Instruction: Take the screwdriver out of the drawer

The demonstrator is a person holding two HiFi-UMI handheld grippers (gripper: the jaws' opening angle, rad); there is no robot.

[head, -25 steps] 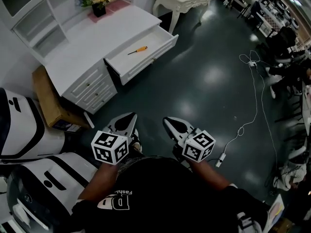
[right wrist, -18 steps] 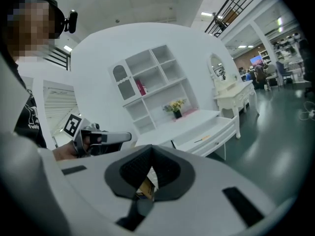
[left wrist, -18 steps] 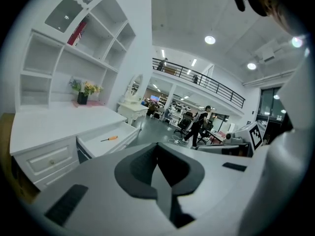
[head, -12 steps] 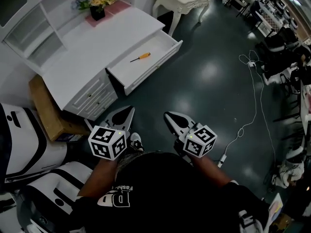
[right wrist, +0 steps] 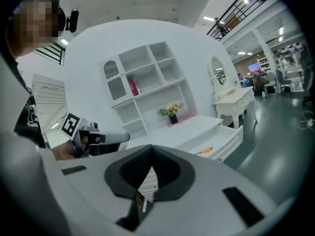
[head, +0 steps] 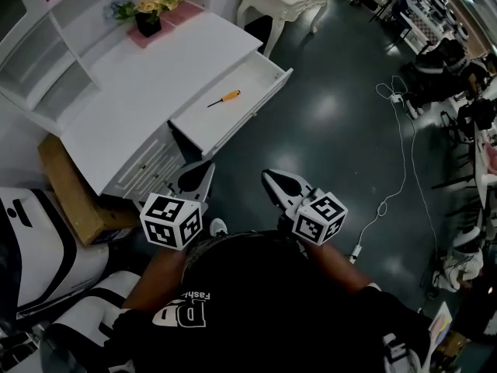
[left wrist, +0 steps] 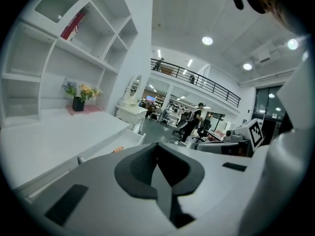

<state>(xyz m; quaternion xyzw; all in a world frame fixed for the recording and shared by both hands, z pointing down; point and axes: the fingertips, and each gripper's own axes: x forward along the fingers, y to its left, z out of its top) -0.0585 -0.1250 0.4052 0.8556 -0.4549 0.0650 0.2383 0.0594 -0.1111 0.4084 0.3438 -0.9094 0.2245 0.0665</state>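
Ok, L tongs, R tongs closed; screwdriver untouched.

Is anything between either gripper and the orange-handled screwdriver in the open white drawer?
Nothing visible does. The orange-handled screwdriver lies alone in the open white drawer; the left gripper and right gripper hang short of it.
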